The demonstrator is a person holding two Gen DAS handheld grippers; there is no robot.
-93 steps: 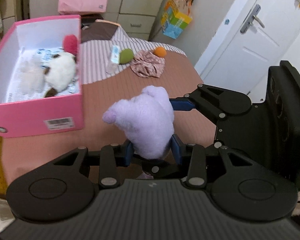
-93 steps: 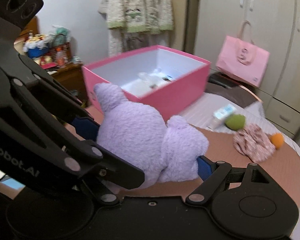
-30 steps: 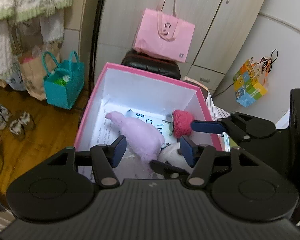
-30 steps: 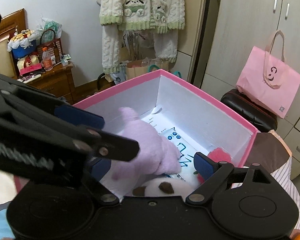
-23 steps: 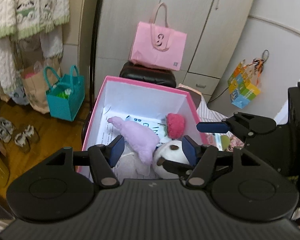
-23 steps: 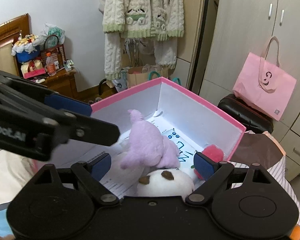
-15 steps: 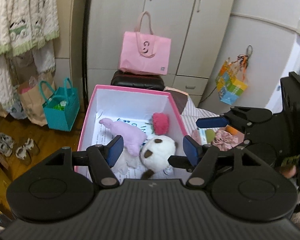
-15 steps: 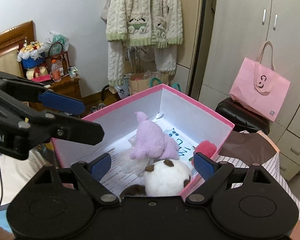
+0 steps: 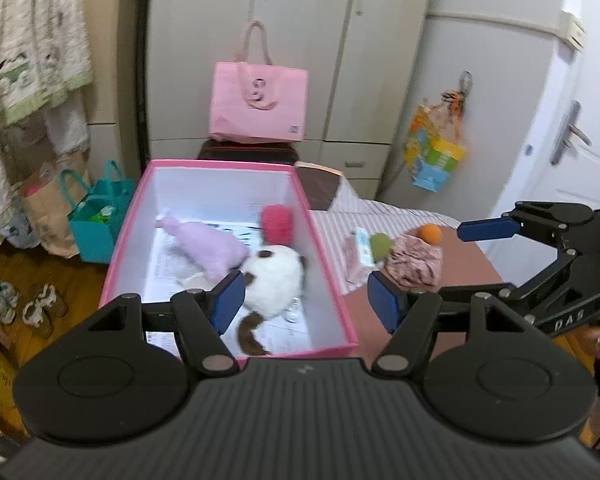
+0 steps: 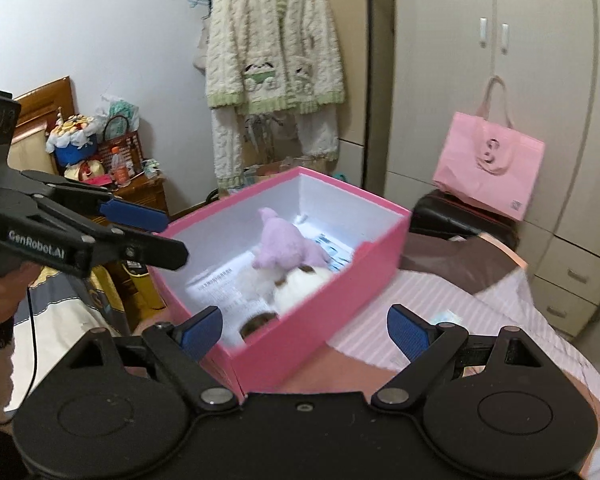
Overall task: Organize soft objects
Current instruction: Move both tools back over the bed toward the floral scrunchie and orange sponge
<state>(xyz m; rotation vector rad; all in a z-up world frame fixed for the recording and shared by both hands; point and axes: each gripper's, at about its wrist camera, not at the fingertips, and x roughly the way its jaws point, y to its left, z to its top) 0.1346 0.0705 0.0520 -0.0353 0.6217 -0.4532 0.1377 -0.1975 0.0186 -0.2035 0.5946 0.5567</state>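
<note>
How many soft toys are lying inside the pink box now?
3 in the pink cardboard box: lilac plush toy at left, white-and-brown plush toy beside it, fuzzy red plush behind. Others may be hidden underneath.

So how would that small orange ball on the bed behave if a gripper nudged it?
The small orange ball looks round, so it would probably roll. It rests against the crumpled pink floral cloth, which may block it that way. It looks light, though its material is unclear.
</note>
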